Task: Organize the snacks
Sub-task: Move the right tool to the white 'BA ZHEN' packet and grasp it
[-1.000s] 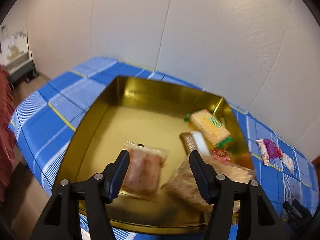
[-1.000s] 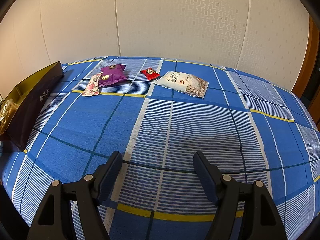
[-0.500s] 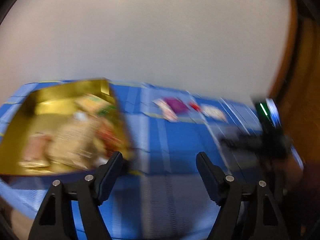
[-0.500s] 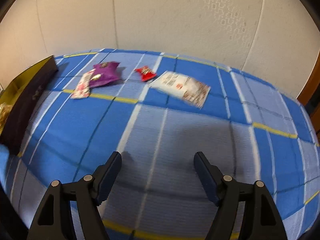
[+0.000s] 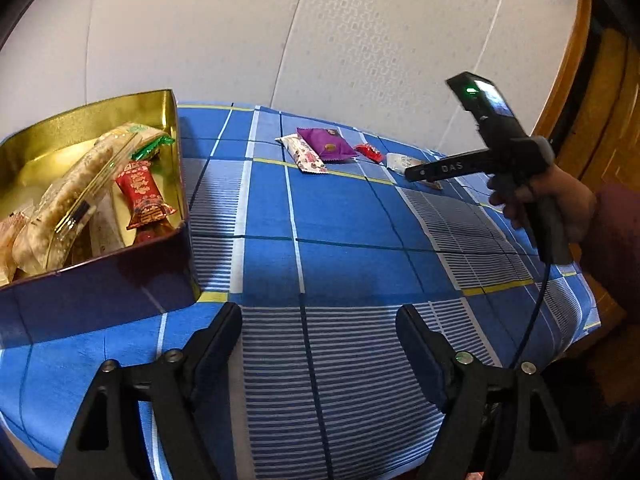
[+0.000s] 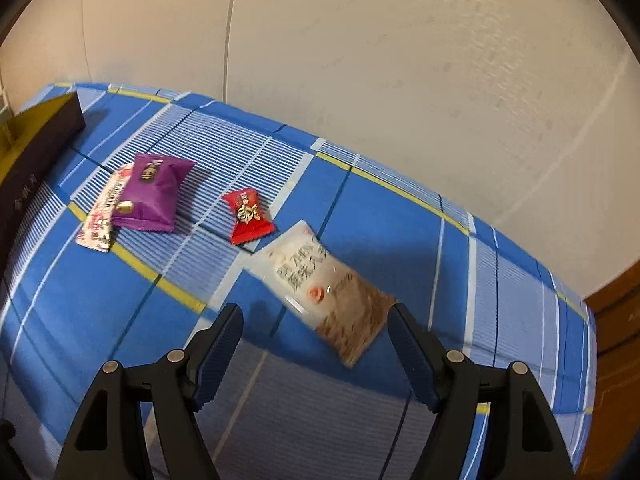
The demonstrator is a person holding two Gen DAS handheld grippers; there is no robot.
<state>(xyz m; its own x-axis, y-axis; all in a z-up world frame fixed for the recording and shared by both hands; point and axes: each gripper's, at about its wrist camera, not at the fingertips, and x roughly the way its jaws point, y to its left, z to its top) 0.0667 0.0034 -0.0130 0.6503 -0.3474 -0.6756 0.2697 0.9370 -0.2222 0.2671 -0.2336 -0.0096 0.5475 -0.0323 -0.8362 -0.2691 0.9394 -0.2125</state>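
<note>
A gold tin box (image 5: 168,128) sits at the left with several wrapped snacks inside, a red candy (image 5: 142,192) among them. My left gripper (image 5: 318,330) hovers over bare blue cloth right of the box, its jaws opening with nothing between them. On the cloth lie a purple packet (image 6: 154,190), a floral white bar (image 6: 100,220), a small red candy (image 6: 248,216) and a white snack bag (image 6: 324,288). My right gripper (image 6: 314,334) is open just above the white bag's near end, not touching it. A hand holds that gripper (image 5: 414,174) in the left wrist view.
The table carries a blue checked cloth (image 5: 340,240) and stands against a pale padded wall (image 6: 360,60). A wooden door frame (image 5: 600,120) stands at the right. The box's dark outer side (image 6: 36,152) shows at the far left of the right wrist view.
My left gripper swung from above the gold box to the cloth on its right, its jaws wider. My right gripper moved forward to the white bag, which now sits between its fingertips.
</note>
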